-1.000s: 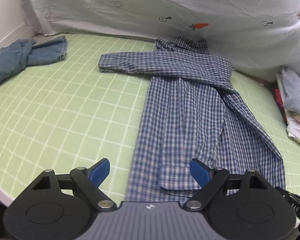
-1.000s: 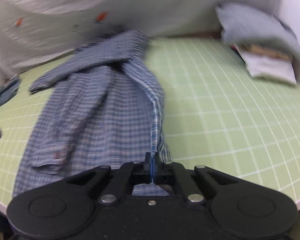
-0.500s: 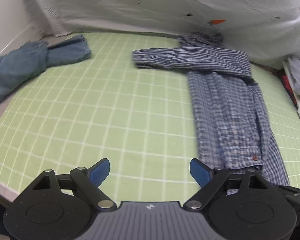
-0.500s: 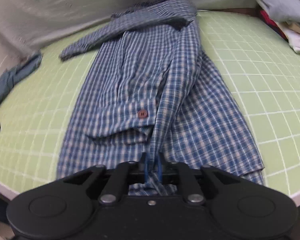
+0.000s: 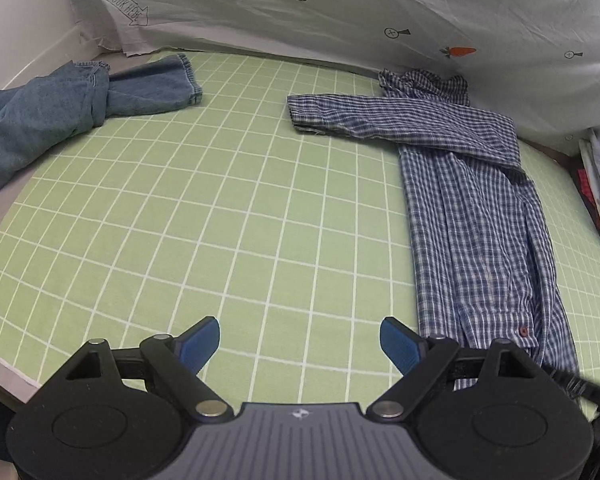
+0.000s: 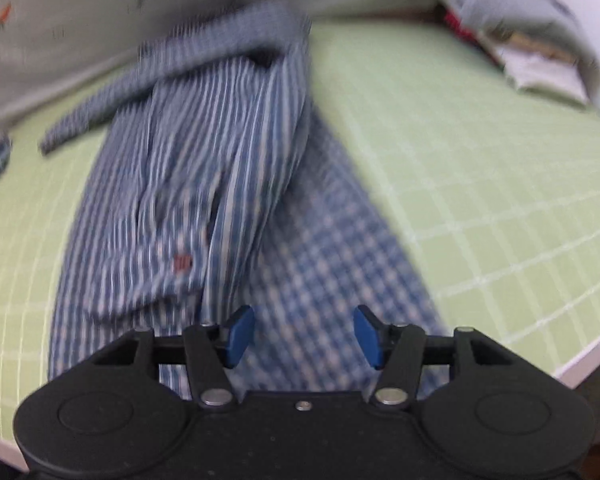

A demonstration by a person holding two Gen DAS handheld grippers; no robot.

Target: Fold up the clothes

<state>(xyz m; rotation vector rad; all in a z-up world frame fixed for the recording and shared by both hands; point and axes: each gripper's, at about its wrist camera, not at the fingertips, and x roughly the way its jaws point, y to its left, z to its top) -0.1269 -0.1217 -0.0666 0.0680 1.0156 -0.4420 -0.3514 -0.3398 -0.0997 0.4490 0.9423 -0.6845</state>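
Checked blue cotton is settling flat again: the right hand-held gripper (image 6: 302, 336), which was pinching the plaid shirt (image 5: 480, 216) a second ago, has just been opening its jaws and is now hovering spread above the hem with nothing clamped between them. Folded lengthwise into 1 narrow strip with 1 sleeve crossing its collar end, the shirt is lying on the green grid sheet (image 5: 220, 208) well right of the jeans (image 5: 72, 108). Beside the shirt's hem, the left hand-held gripper (image 5: 300, 340) is hanging wide open and empty, so the side fold is looking done and a crosswise fold is probably coming.

Green checked sheet (image 5: 220, 208), white printed cover (image 5: 340, 12) behind, white wall (image 5: 24, 36) at left.
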